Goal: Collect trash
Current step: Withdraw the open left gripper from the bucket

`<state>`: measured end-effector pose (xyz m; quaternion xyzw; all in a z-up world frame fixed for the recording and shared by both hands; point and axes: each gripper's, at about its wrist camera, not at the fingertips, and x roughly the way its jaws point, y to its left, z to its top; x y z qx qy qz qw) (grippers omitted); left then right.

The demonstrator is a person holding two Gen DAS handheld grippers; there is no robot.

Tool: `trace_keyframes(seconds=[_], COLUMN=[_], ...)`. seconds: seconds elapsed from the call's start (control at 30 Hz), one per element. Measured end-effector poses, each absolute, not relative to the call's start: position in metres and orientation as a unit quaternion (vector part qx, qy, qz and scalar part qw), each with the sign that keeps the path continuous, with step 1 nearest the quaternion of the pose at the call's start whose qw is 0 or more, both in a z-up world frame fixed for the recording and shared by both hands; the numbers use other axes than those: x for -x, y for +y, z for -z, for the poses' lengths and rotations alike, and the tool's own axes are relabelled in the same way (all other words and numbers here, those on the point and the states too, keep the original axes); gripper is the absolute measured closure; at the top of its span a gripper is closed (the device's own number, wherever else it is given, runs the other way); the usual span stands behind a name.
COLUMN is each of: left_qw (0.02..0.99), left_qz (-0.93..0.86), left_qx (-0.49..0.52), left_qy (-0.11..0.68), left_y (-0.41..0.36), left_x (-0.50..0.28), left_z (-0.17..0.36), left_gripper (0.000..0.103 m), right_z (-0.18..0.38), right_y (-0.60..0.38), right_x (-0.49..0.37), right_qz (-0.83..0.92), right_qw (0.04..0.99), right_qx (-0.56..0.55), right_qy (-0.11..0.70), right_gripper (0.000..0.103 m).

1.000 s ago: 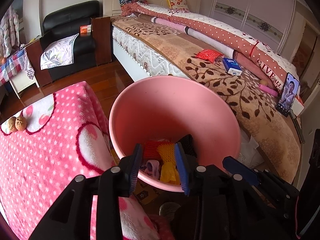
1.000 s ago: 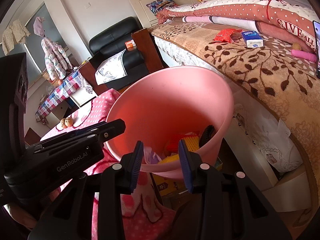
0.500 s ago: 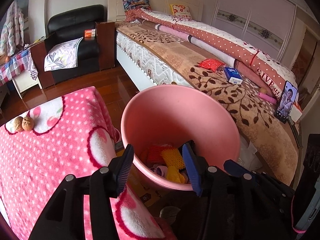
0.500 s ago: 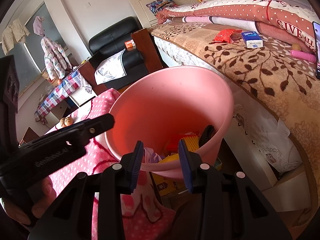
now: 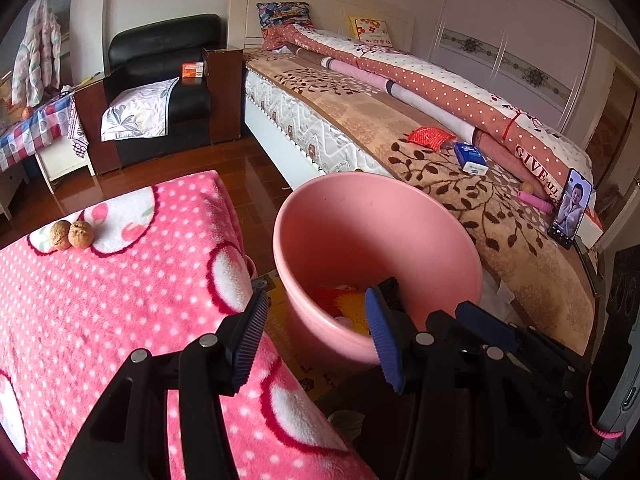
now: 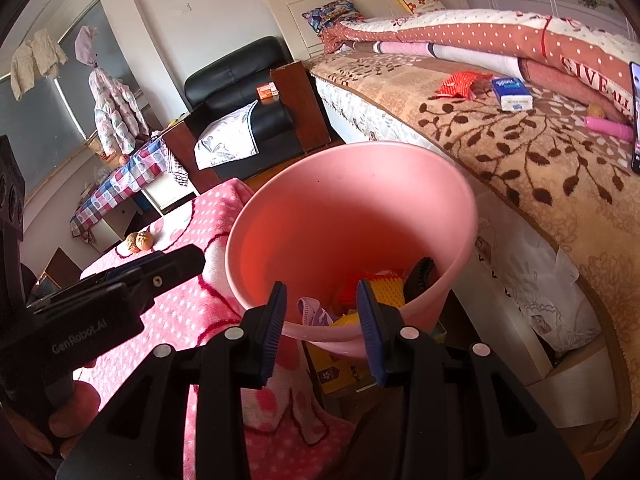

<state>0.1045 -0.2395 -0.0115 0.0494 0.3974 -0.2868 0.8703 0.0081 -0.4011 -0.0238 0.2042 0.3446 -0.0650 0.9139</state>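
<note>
A pink bin stands on the floor between a pink dotted blanket and the bed. Yellow, red and black trash lies at its bottom. My left gripper is open wide and empty, hovering over the blanket's edge and the bin's near left rim. In the right wrist view the bin fills the middle with the trash inside. My right gripper hangs over the near rim, its jaws apart and gripping nothing. The left gripper shows at the left.
Two walnuts rest on the blanket's far part. On the bed lie a red packet, a blue tissue pack and a propped phone. A black armchair stands behind on wooden floor.
My left gripper has opened wider and drawn back to the left, from over the bin toward the blanket. The right gripper and the bin have stayed put.
</note>
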Motion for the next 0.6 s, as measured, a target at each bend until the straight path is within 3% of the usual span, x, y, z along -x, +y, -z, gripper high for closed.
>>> trace_keyframes(seconds=[0.6], left_qw=[0.891], left_qz=[0.248], left_qx=[-0.034], left_qy=[0.379], left_y=[-0.195], left_x=[-0.088], left_z=[0.009], left_gripper=[0.054], right_z=[0.012], right_y=[-0.366], right_x=[-0.006], right_qz=[0.058], right_qw=[0.924], right_qx=[-0.168], right_qy=[0.340], right_gripper=[0.066])
